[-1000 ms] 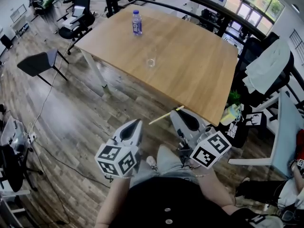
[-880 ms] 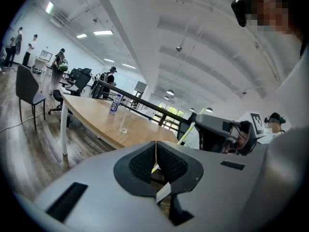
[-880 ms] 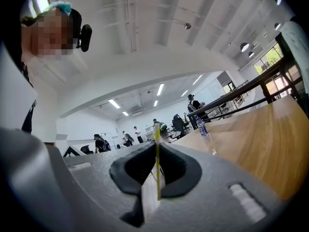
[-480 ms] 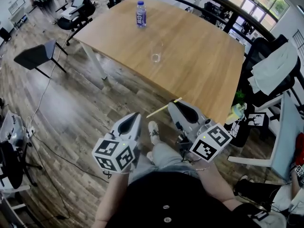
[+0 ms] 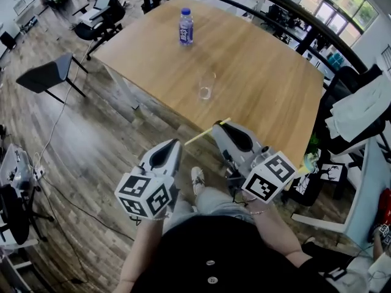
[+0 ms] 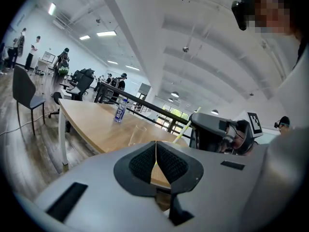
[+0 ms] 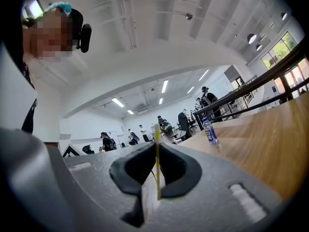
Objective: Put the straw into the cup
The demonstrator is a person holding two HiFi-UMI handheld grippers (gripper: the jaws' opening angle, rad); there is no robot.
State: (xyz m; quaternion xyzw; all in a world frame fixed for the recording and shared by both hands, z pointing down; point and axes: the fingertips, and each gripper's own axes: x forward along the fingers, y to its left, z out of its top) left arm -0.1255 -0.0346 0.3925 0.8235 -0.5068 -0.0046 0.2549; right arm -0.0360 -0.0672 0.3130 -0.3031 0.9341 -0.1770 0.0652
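nearing the table with the straw

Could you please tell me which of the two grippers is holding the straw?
The right gripper: its jaws are shut on the yellow straw. The left gripper has its jaws together with nothing between them.

left gripper and right gripper, with the straw, have neared the table and cup.

Your head camera looks steeply down, with the table at 12 o'clock. Both gripper cameras look low across it, sharing the bottle.
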